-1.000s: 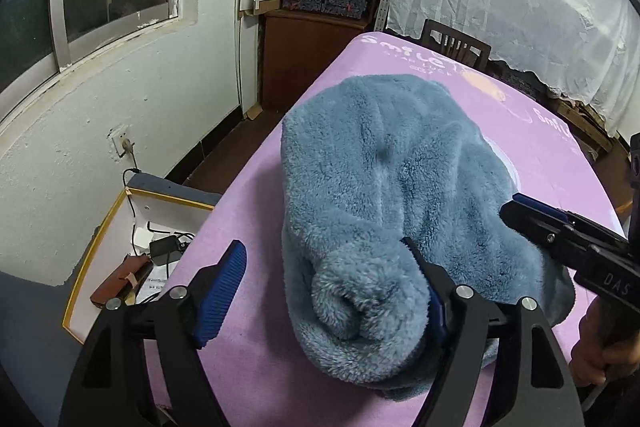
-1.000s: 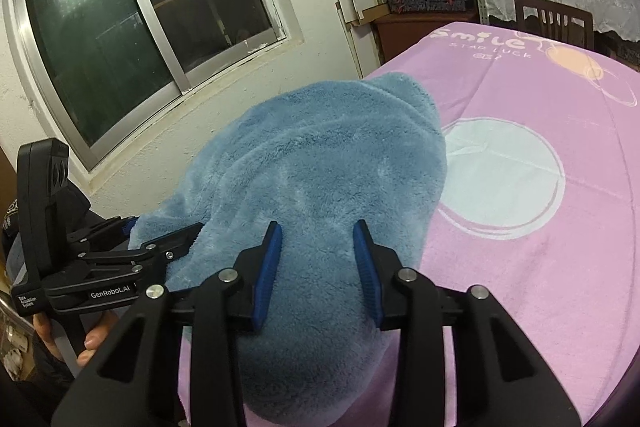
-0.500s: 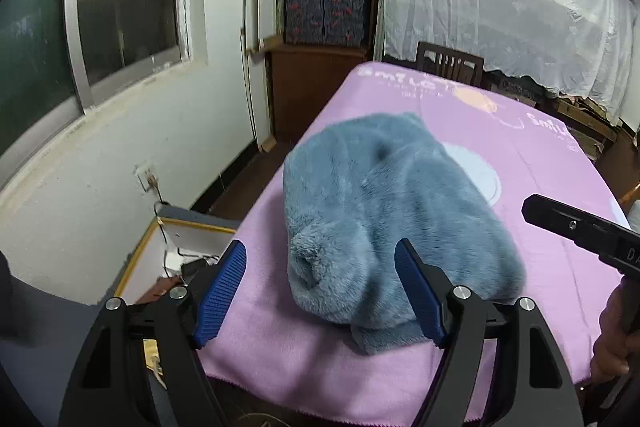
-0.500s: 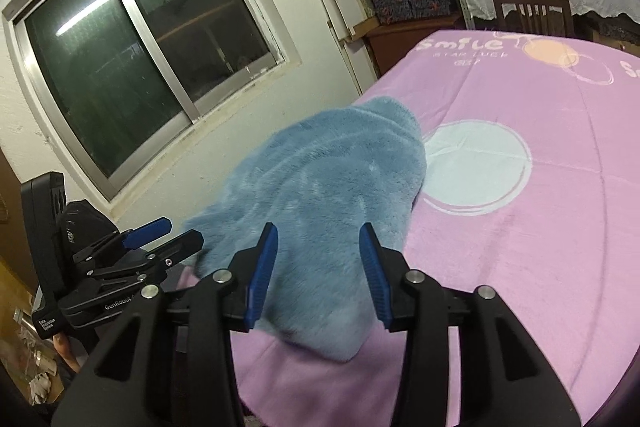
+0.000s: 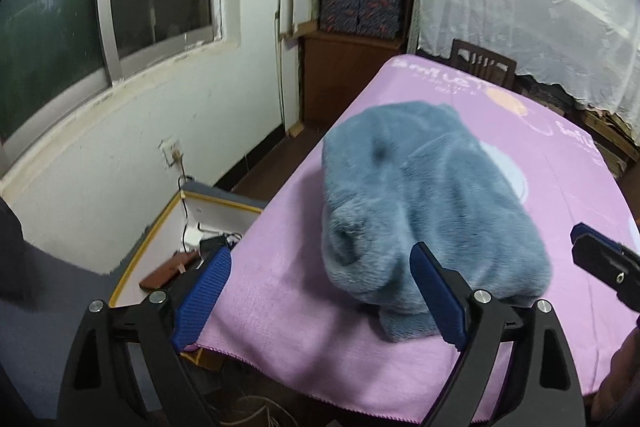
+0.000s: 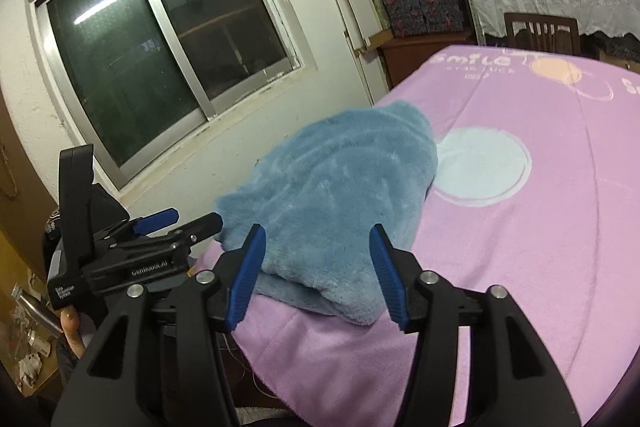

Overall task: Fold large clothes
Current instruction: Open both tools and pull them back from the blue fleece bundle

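Garment (image 5: pixel 424 203) lies folded on the blanket (image 5: pixel 280 307), long axis running away; left gripper (image 5: pixel 320 291) and right gripper (image 6: pixel 320 275), jaws widening and empty, hover near its near end.

Blue garment (image 5: pixel 424 203): thick plush fleece, fuzzy matt pile w/ brushed streaks; purple cover (image 6: pixel 540 227) under it is soft short-nap cloth, matt, printed pale circle. Left gripper (image 5: pixel 320 291) and right gripper (image 6: pixel 318 273): matt black plastic arms, blue ribbed rubbery pads, shiny metal screw heads; jaws opening on both, nothing btwn pads. Window (image 6: pixel 160 39): glossy dark glass in brushed alu frame; wall rough painted plaster, curtain (image 5: pixel 520 3) sheer white lace, cabinet (image 5: pixel 340 67) brown wood.
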{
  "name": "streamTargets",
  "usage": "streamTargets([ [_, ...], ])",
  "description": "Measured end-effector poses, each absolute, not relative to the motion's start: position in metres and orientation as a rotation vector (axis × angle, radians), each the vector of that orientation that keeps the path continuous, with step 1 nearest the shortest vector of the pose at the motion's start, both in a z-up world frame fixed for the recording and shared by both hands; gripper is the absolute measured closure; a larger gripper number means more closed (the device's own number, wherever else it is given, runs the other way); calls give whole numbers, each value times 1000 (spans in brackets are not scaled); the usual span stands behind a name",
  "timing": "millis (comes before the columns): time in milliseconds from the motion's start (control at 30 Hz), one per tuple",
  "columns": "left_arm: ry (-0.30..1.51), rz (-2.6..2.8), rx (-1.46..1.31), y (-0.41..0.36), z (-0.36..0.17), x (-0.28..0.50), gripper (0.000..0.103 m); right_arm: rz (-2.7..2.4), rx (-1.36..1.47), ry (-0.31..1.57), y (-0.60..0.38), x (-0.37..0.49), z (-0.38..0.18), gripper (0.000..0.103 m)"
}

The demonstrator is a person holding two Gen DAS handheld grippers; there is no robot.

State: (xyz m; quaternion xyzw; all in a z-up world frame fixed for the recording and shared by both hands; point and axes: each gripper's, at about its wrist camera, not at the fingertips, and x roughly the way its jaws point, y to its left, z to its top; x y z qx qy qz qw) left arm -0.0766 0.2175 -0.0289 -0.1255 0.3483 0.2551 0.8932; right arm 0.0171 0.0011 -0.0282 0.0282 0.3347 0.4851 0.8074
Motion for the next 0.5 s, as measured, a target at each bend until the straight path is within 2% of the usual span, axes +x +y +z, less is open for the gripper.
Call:
streamTargets([
  [167,761,511,-281,228,-46,-66,12,1016,36,795,17,35,-56,50],
  [233,780,513,-287,232,-54,-62,8,1013,23,832,25,38,-70,46],
  [367,785,519,-287,236,-62,-62,3,1007,-49,804,35,30,-75,38],
  [500,788,510,-316,242,-64,-68,3,1000,-98,780,39,23,-74,37],
])
